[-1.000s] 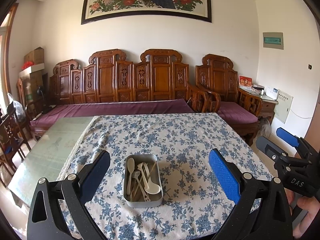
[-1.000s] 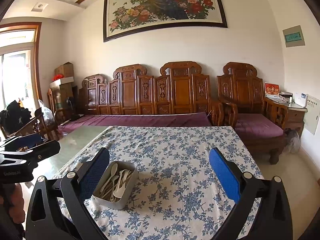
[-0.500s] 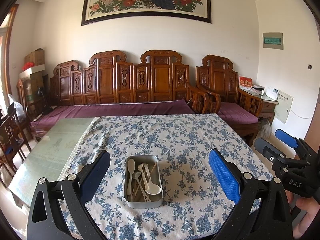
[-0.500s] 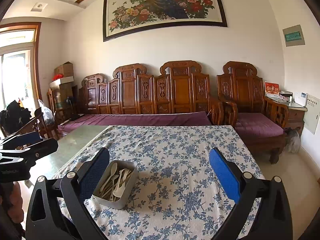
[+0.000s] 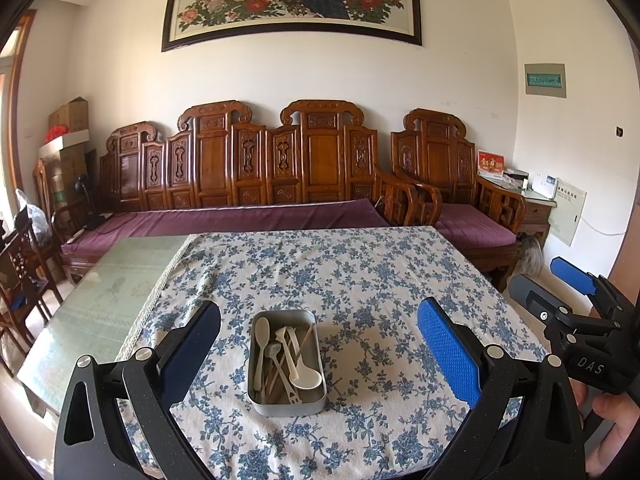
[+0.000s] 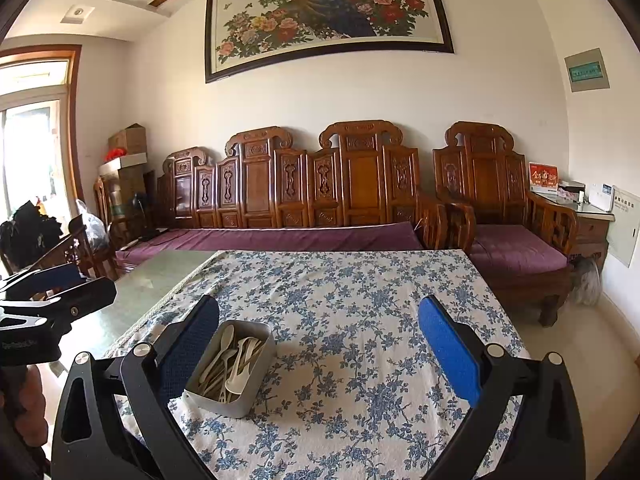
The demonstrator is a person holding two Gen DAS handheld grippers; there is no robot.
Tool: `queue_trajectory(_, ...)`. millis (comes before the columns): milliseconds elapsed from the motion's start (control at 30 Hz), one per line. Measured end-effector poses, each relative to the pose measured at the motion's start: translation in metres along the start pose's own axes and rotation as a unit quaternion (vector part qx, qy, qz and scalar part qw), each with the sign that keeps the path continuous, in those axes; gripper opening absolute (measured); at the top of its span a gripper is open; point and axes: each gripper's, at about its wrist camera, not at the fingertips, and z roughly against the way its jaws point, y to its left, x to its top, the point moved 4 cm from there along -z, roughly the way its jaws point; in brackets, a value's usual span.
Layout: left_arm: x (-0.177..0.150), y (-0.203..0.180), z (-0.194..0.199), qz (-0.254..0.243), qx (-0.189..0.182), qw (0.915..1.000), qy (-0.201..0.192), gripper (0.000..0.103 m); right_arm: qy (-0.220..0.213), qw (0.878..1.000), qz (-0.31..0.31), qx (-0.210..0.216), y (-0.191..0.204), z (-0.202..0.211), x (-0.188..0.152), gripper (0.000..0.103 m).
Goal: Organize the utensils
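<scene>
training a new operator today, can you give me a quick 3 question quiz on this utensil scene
1. True or false: the left gripper is shut on a spoon.
2. Multiple choice: where are the utensils now? A) spread over the floral tablecloth B) heaped in the metal tin C) on the purple sofa cushion
3. Fill in: in the right wrist view, the tin sits near the right gripper's ____ finger.

Key: 1. False, both grippers are open and hold nothing. 2. B. 3. Left, as seen in that picture.
</scene>
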Motion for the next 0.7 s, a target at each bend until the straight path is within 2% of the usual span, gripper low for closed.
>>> queue_trajectory(700,0.0027,-0.0018,0.0003,-0.001,0.001,1.0000,0.000,0.095,0.000,1.000,-0.001,0.000,-0.0007,-0.0023,-0.0058,0.100)
